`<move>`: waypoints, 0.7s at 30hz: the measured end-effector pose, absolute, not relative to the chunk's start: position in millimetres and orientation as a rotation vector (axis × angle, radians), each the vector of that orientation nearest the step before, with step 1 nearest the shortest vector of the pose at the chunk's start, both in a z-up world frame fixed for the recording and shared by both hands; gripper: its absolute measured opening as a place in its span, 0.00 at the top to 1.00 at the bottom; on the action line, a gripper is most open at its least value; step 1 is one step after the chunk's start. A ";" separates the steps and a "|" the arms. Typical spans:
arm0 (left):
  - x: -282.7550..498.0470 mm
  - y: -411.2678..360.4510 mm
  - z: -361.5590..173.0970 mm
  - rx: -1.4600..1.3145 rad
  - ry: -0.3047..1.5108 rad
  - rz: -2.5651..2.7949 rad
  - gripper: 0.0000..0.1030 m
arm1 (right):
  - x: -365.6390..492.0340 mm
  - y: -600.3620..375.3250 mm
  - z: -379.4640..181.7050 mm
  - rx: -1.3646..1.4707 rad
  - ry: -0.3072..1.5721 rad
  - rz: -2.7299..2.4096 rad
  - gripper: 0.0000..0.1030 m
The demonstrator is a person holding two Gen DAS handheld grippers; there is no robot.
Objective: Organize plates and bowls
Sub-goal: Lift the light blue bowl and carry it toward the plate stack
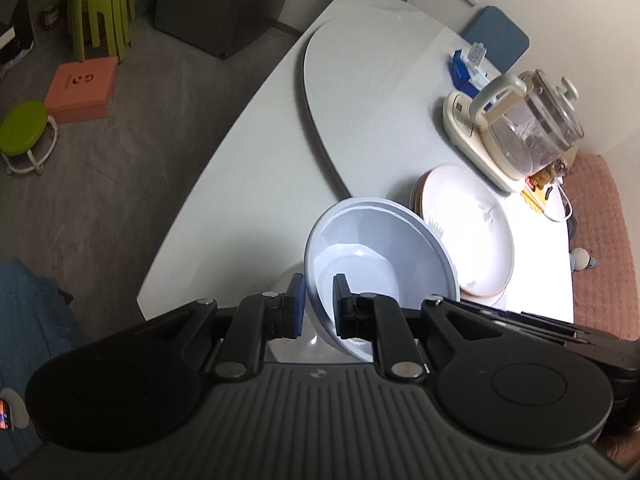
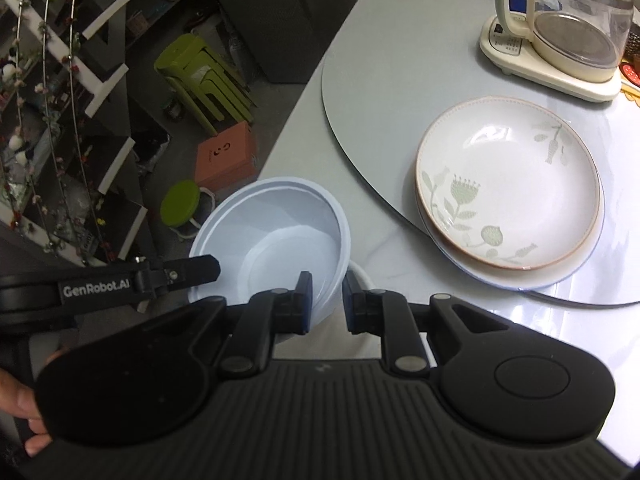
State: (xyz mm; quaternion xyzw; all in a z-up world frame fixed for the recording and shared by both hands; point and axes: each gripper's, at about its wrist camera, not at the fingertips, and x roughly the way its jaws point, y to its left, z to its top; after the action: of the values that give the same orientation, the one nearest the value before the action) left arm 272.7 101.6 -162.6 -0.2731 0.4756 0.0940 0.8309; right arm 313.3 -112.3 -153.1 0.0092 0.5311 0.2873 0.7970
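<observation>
Pale blue round plastic bowl (image 2: pixel 276 236) — empty, tilted, rim clamped by left gripper (image 1: pixel 318 304) and right gripper (image 2: pixel 326 300); floral ceramic plate (image 2: pixel 508 184) empty, stacked on another.

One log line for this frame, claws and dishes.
left claw: shut on bowl rim | right claw: shut on bowl rim | bowl: tilted, off table | plates: stacked on turntable

You are in a home dining room: beyond the jaws stand a desk (image 1: pixel 248 128) with a turntable (image 2: pixel 380 92), an electric kettle (image 2: pixel 568 20), stacked green stools (image 2: pixel 200 76) and blue chairs (image 1: pixel 496 36).
</observation>
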 end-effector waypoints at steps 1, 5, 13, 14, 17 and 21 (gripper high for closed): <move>270.3 100.2 -166.7 -0.588 1.013 0.199 0.84 | 311.6 -114.0 -157.3 0.015 1.145 0.613 0.82; 268.9 96.1 -180.3 -0.586 1.021 0.195 0.84 | 306.1 -116.4 -171.7 -0.008 1.143 0.615 0.82; 266.8 96.2 -202.0 -0.567 1.038 0.211 0.84 | 301.2 -114.0 -197.3 0.002 1.141 0.617 0.82; 266.9 97.2 -202.6 -0.573 1.041 0.213 0.83 | 301.5 -114.6 -197.6 0.012 1.142 0.616 0.80; 266.3 100.1 -202.3 -0.569 1.053 0.238 0.79 | 303.0 -116.7 -194.3 0.030 1.139 0.606 0.80; 261.7 110.0 -201.6 -0.606 1.076 0.256 0.69 | 302.2 -119.5 -191.3 0.037 1.151 0.605 0.79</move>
State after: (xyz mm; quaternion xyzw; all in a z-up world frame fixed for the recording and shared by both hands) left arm 261.7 110.0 -201.6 -0.2832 0.5028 0.1198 0.8078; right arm 302.2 -119.5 -191.3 0.0170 0.5358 0.2817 0.7958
